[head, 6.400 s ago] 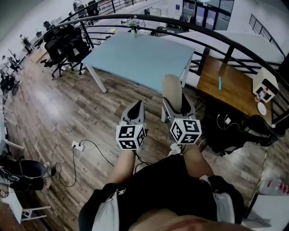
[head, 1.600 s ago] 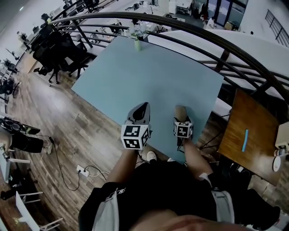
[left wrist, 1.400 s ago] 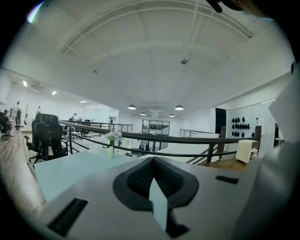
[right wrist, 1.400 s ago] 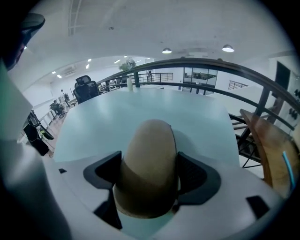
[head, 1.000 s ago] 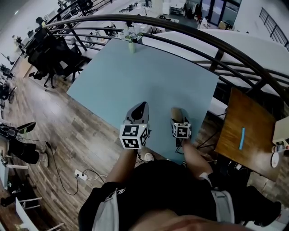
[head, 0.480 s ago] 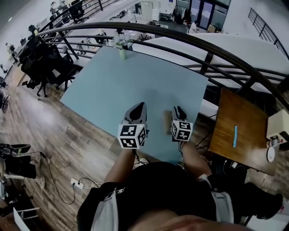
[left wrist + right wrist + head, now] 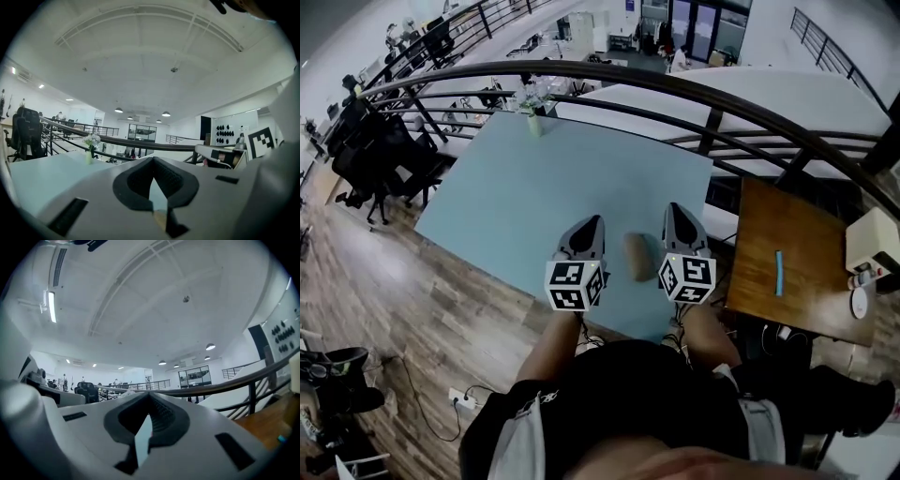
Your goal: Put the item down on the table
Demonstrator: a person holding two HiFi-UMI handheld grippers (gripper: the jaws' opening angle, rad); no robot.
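the tan item [image 7: 637,257] is laid on the table [image 7: 553,178]. the right gripper [image 7: 676,210] has just been closed, empty; the left gripper [image 7: 592,223] is shut.

The flat rectangular table top [image 7: 534,187] is pale blue-green, the short rounded cylinder [image 7: 636,258] on it is dull tan, and the little vase [image 7: 533,125] at its far edge is pale green with whitish flowers. The left gripper [image 7: 589,223] and right gripper [image 7: 675,211] are light grey with dark pads and black-and-white square-marker patterns. The small wooden side table [image 7: 759,234] is warm orange-brown and carries a bright blue strip [image 7: 779,272], the curved metal railing [image 7: 581,69] is black, and the plank floor [image 7: 412,281] is streaked grey-brown.
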